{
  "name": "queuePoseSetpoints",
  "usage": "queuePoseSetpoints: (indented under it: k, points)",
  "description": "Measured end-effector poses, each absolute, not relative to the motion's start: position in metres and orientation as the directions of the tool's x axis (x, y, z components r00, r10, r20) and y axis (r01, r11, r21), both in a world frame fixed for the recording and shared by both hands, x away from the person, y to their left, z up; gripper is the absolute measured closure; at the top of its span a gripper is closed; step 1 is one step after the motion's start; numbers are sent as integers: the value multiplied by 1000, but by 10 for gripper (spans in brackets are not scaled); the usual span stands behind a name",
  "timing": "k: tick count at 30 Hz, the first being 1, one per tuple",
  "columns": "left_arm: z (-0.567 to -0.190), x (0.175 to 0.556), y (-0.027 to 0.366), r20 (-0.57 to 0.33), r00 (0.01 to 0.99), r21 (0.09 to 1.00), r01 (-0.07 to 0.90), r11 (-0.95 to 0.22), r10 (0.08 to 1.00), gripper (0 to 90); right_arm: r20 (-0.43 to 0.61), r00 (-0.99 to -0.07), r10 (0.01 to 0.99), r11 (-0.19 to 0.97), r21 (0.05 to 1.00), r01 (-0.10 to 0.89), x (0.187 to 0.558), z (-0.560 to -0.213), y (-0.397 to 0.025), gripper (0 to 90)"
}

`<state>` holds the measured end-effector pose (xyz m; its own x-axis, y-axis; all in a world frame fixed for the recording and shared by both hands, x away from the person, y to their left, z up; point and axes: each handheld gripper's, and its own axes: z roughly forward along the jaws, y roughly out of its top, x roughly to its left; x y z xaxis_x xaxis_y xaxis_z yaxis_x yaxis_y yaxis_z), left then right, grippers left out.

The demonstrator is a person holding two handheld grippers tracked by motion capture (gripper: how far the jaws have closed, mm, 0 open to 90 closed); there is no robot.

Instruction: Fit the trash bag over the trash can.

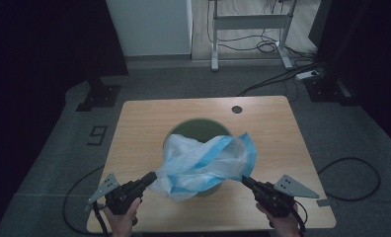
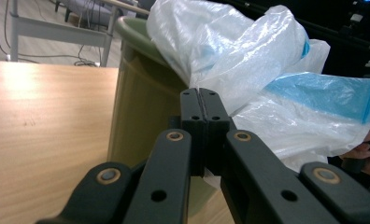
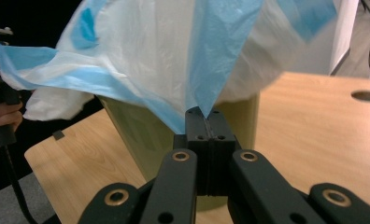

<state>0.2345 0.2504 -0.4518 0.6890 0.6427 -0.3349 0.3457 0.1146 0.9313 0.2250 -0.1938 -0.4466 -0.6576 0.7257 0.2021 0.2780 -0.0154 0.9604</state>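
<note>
High view puts the left tongs and right tongs at the near corners of a white-and-blue plastic bag, each pair pressed together on a pinch of its film. The bag drapes over the near rim of a green bin standing mid-tabletop. Holding it by two spread points probably serves to open the mouth so it can line the bin, though dim light hides where the opening lies
</note>
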Motion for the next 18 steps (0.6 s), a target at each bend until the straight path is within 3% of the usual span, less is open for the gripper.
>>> queuePoseSetpoints:
  k: [11,18]
  points:
    - [-467,233,252,-348,682,918,387,86,643,891,235,-621,748,-9,939,344,236,-466,-202,892]
    - [-438,221,248,-268,692,953,293,78,671,604,196,-619,761,17,947,322,241,-460,-194,891]
